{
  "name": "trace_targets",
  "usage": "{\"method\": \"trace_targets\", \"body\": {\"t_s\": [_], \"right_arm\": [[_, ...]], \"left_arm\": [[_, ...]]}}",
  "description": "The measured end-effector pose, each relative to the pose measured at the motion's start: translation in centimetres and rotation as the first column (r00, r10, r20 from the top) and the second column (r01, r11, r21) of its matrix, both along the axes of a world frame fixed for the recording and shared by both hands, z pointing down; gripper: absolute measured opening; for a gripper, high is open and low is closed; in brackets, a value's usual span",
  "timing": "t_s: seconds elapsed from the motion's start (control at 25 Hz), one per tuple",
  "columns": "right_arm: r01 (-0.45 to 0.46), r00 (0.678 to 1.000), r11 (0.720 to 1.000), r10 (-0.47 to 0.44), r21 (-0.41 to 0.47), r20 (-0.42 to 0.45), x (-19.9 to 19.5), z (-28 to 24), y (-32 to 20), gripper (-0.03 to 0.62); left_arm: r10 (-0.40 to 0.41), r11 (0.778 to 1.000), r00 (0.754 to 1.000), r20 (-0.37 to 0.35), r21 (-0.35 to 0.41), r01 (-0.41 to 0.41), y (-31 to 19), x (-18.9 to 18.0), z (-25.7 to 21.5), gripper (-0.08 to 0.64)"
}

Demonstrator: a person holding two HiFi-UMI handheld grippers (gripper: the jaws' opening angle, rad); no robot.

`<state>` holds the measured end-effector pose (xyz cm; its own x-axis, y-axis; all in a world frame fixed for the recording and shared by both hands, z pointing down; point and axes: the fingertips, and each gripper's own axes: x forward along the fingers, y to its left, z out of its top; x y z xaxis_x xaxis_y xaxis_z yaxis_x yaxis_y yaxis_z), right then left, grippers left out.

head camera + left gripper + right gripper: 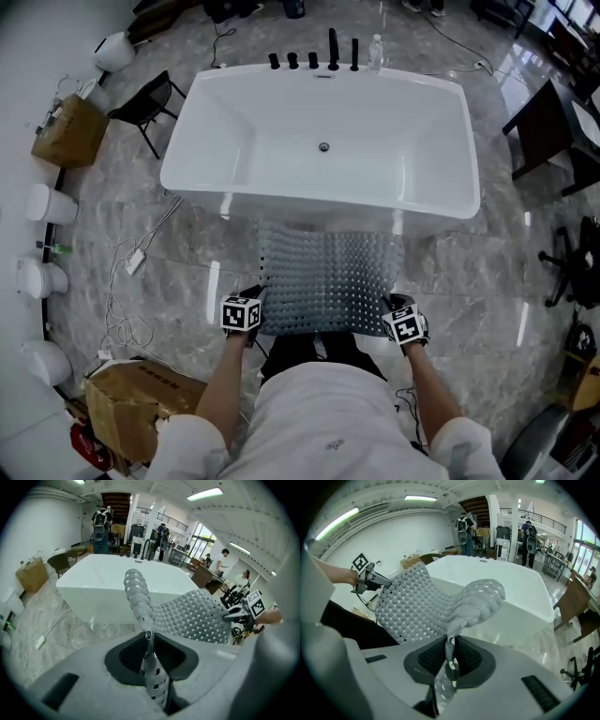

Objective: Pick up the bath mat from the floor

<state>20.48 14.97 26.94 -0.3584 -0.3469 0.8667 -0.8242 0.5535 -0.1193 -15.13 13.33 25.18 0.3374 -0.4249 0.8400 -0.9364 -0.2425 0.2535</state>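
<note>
Forearms (217,394) forward, left gripper (255,298) and right gripper (391,304) each pinched tight on a bath mat (328,281) corner (before the bathtub (234,141))

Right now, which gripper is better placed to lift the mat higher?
Barely the left. The left gripper and right gripper are each shut on a near corner of the mat, about level; the left looks slightly nearer the tub. Lifting with both looks best.
</note>
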Motion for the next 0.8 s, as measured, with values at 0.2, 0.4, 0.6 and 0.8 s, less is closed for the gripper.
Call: {"method": "trace_targets", "body": {"t_s": [0.2,0.4,0.6,0.8], "right_arm": [[-0.015,1.000,0.995,0.014,0.099,0.011,0.5,-5.2,-2.9,0.048],[-0.060,0.998,0.966,0.049,0.250,0.049,1.2,-12.1,-7.5,0.048],[-0.109,0.994,0.897,0.093,0.428,0.059,3.0,-19.8,-11.1,0.048],[-0.171,0.985,0.782,0.119,0.599,0.126,3.0,-29.2,-14.4,0.048]], "left_arm": [[-0.008,0.990,1.000,0.000,0.139,0.008,-2.3,0.4,-4.8,0.063],[-0.040,0.950,0.997,-0.069,0.306,0.059,-7.3,0.5,-11.3,0.063],[-0.021,0.867,0.995,-0.093,0.495,0.064,-11.6,0.9,-19.4,0.063],[0.004,0.739,0.992,-0.124,0.669,0.081,-14.7,0.8,-28.9,0.063]]}}
